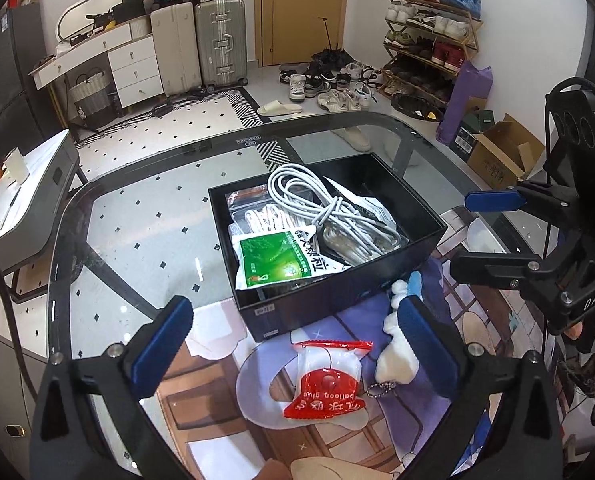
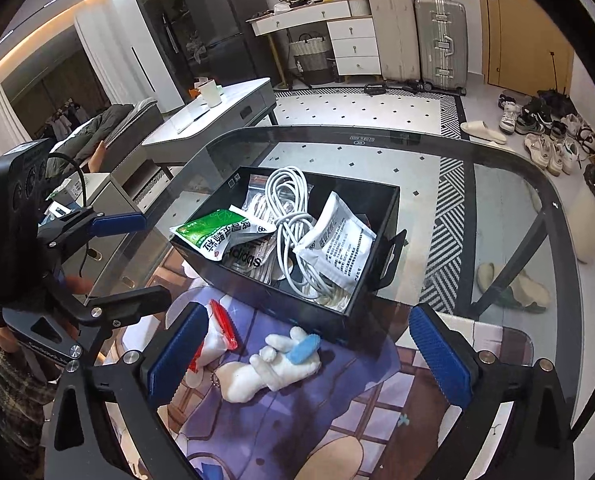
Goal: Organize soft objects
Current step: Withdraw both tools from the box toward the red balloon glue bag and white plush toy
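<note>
Low centre of the right wrist view, between the spread, empty jaws of the right gripper (image 2: 303,350), a white plush toy (image 2: 271,368) with a blue patch lies on the printed mat (image 2: 361,392), just beside the black box (image 2: 297,304); left gripper (image 1: 297,344) likewise wide open over the red-and-clear balloon glue packet (image 1: 325,384).

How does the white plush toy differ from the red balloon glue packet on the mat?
The white plush toy is thick and fuzzy; the red balloon glue packet is flat, glossy plastic. The toy carries a blue patch, the packet printed lettering. Both lie on the mat, outside the black box.
</note>
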`<state>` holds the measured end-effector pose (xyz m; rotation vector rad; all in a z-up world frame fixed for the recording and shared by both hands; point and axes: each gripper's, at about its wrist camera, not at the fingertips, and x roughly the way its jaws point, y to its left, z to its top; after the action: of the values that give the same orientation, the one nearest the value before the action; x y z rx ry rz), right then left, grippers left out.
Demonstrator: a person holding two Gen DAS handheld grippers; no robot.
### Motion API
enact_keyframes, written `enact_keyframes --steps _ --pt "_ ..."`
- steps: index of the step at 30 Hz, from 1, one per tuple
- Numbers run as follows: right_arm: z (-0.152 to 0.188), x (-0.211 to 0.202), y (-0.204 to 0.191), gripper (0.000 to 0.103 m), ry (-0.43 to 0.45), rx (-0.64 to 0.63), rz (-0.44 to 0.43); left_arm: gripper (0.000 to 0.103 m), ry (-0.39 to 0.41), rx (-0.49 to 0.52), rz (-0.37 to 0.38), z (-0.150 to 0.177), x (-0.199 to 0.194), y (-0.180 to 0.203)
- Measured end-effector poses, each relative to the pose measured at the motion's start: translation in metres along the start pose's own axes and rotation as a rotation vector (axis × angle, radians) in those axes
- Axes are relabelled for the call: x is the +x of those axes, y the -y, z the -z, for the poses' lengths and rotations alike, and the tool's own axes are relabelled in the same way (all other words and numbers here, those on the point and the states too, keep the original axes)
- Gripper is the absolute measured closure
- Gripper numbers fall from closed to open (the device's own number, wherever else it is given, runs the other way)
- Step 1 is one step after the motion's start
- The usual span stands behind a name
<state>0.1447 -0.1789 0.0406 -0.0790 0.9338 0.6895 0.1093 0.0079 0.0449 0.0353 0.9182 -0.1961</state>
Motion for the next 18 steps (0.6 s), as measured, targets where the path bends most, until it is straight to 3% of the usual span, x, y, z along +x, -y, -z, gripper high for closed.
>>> enact_keyframes --steps 18 --pt "0.026 0.005 -0.013 0.001 -0.022 0.039 0.015 0.0 -0.014 0.001 0.018 0.039 0.001 0.009"
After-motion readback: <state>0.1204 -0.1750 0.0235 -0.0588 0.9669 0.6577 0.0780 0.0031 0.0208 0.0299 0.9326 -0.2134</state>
